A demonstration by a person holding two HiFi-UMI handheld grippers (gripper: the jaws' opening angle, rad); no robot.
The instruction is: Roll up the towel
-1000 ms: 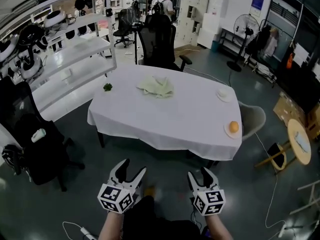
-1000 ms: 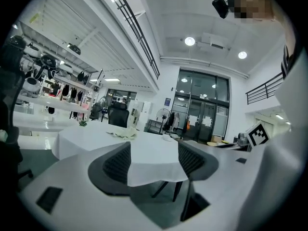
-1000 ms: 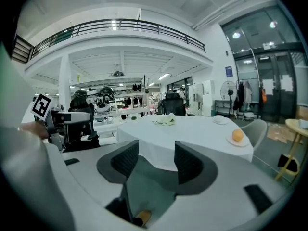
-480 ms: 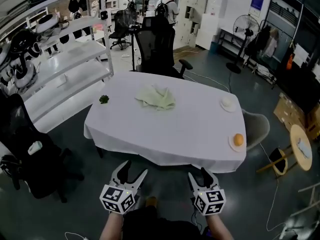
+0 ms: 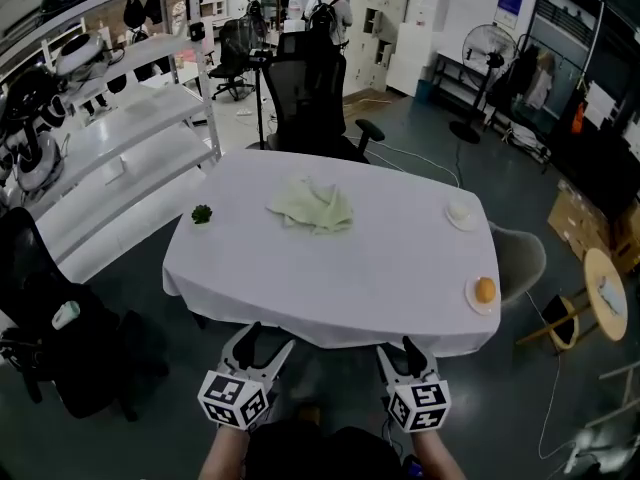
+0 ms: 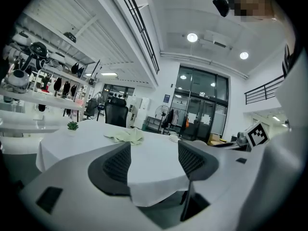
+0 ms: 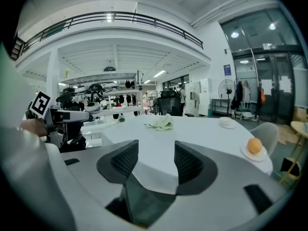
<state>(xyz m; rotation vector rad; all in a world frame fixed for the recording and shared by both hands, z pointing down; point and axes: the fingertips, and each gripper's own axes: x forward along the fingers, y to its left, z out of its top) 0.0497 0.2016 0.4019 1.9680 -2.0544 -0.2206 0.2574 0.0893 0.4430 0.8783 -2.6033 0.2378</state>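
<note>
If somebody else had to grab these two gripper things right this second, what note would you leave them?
Left gripper: jaws apart, nothing between them, held just short of the table's near edge.
Right gripper: jaws apart, empty, level with the left one.
Towel: a crumpled heap on the far half of the white table, touching neither gripper.
Also on the table: small green plant at the left edge, orange on a plate at the right.
Done: nothing yet; the towel is unrolled.
Left: reach the towel, probably spread it flat, then roll it up.
</note>
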